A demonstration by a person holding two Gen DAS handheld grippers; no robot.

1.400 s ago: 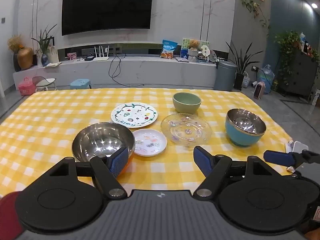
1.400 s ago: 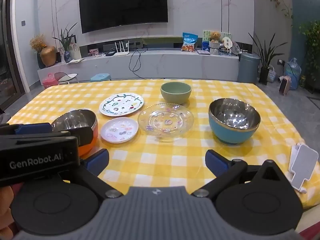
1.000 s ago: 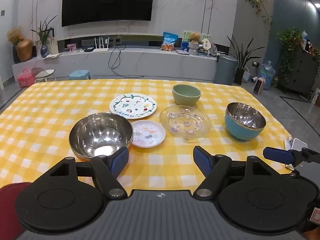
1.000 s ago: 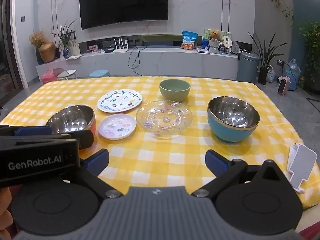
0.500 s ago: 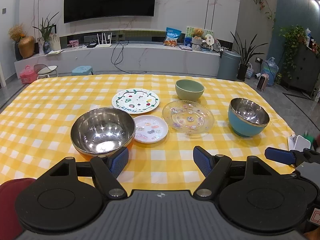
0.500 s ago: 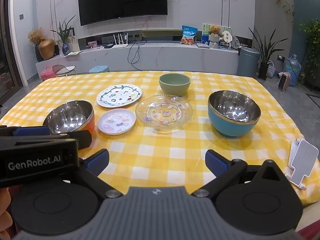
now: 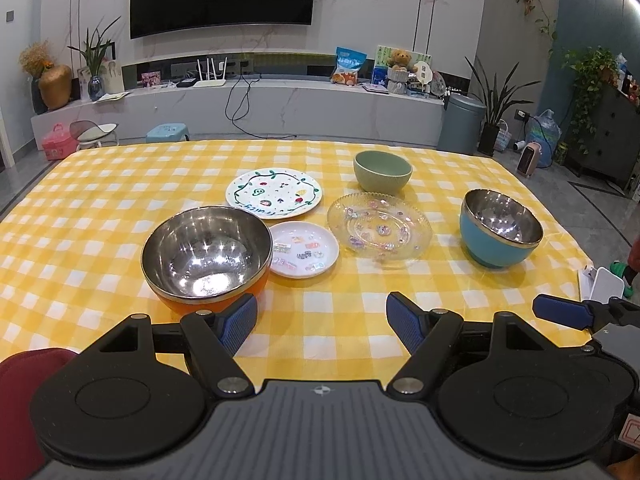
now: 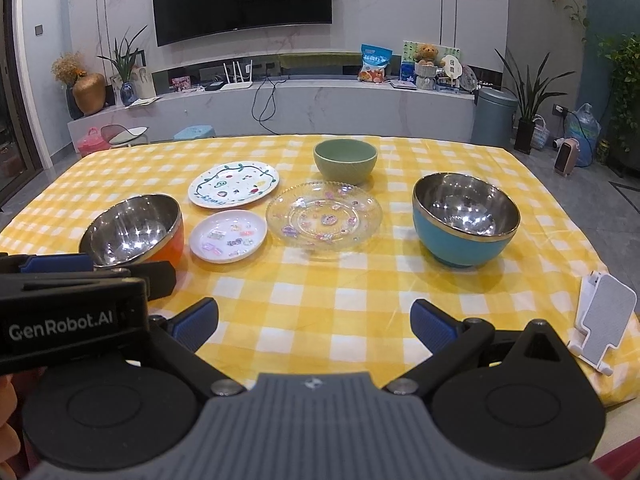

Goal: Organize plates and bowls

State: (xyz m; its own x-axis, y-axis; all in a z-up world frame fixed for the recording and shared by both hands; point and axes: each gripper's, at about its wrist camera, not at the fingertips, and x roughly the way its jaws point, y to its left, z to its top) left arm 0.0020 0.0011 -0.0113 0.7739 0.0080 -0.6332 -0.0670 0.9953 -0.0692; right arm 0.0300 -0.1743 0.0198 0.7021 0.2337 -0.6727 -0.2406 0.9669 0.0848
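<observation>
**Both tongs wide open and empty at the near edge of a table of unsorted dishes**

Both tongs are spread wide and grip nothing. From where I stand, the left gripper (image 7: 322,322) hangs low over the near edge of the table with the yellow checked tablecloth (image 7: 80,216), and the right gripper (image 8: 314,326) hangs beside it, to its right, at about the same height.

Six dishes sit apart on the cloth, none stacked. Nearest is the orange steel-lined bowl (image 7: 206,252), just beyond the left gripper's left finger. Its rim almost meets the small white sticker plate (image 7: 304,250). Behind those two lies the white plate with the painted vine border (image 7: 274,192). The clear glass plate (image 7: 380,228) sits mid-table, ahead of both tongs. The green ceramic bowl (image 7: 382,170) stands farthest back. The blue steel-lined bowl (image 8: 466,218) stands alone to the right, ahead of the right gripper and slightly to its right.

Sorting has not visibly begun. The left gripper is much nearer the orange bowl, and the right gripper is nearer the blue bowl. All the dishes are round, so no approach angle looks favoured. At the right table edge rests a white phone stand (image 8: 602,316).
</observation>
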